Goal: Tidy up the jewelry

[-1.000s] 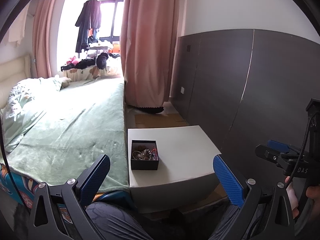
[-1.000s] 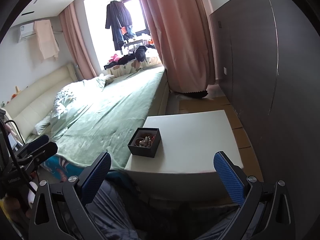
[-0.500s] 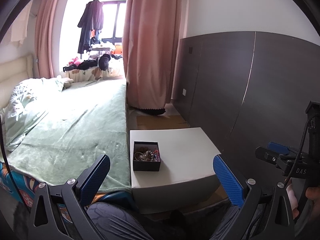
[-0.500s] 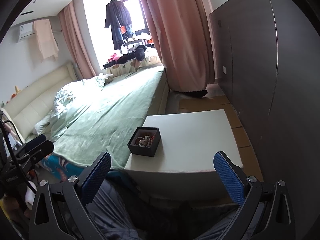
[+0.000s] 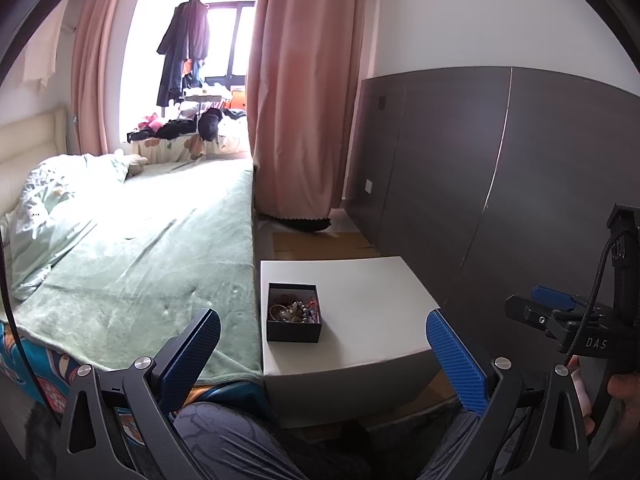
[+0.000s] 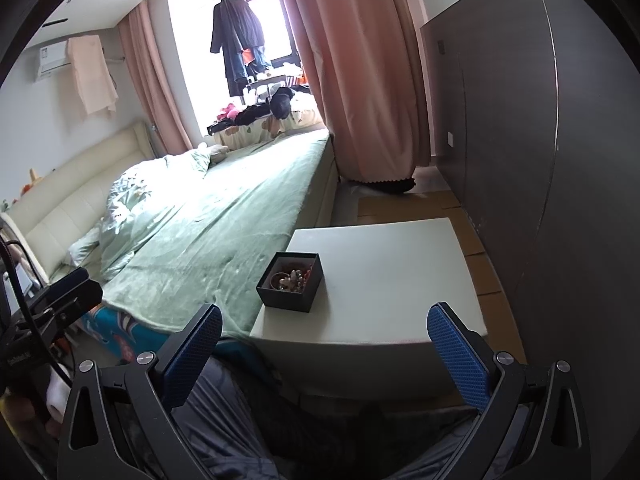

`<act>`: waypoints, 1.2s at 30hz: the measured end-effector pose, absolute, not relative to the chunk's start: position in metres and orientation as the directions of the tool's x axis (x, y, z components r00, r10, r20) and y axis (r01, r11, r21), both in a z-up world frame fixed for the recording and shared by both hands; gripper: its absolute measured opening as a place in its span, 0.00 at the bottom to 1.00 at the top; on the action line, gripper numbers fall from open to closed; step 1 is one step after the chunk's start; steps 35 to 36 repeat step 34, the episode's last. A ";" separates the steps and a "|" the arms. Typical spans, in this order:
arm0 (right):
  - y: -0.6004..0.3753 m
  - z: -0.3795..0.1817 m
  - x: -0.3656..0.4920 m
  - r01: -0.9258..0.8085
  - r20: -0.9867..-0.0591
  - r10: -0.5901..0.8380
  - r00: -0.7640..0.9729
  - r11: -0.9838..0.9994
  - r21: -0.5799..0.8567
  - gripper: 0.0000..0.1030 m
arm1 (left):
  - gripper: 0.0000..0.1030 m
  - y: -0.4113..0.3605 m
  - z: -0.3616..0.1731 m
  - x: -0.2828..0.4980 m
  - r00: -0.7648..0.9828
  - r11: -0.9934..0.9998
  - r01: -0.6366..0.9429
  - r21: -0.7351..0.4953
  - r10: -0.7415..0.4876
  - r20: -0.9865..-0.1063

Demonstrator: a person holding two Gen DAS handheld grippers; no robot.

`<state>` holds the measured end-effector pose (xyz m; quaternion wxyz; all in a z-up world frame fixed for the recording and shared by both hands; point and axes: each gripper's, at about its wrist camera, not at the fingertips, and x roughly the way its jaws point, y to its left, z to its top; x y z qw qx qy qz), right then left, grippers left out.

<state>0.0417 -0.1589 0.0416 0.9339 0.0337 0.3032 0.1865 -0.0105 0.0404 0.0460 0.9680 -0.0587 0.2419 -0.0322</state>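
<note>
A small black open box [image 5: 294, 312] [image 6: 290, 286] filled with mixed jewelry sits near the left edge of a white low table [image 5: 360, 312] [image 6: 392, 280]. My left gripper [image 5: 320, 344] hangs open well short of the table, with nothing between its blue pads. My right gripper [image 6: 324, 340] is open too, held back from the table's near edge, empty. In the left wrist view the right gripper [image 5: 560, 312] shows at the right edge, held by a hand [image 5: 624, 400]. The left gripper [image 6: 60, 296] shows at the left edge of the right wrist view.
A bed with a green blanket [image 5: 140, 260] [image 6: 224, 232] runs along the table's left side. Dark wall panels [image 5: 480, 180] [image 6: 540, 140] stand to the right. A pink curtain [image 5: 300, 100] hangs beyond. The person's legs in dark trousers [image 6: 240, 420] lie below the grippers.
The left wrist view has shifted a little, so the table and box sit slightly further right and lower. Both grippers stay open and empty; the box has not moved.
</note>
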 end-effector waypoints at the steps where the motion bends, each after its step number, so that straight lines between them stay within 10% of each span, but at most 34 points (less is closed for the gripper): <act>1: -0.159 0.042 0.041 -0.327 -0.555 0.368 0.746 0.929 0.175 1.00 | 1.00 0.041 0.046 -0.011 0.881 0.991 0.033 -0.130 -0.090 -0.464; 36: -0.161 0.034 0.042 -0.295 -0.571 0.348 0.744 0.937 0.187 1.00 | 1.00 0.051 0.031 -0.016 0.881 0.989 0.004 -0.148 -0.074 -0.468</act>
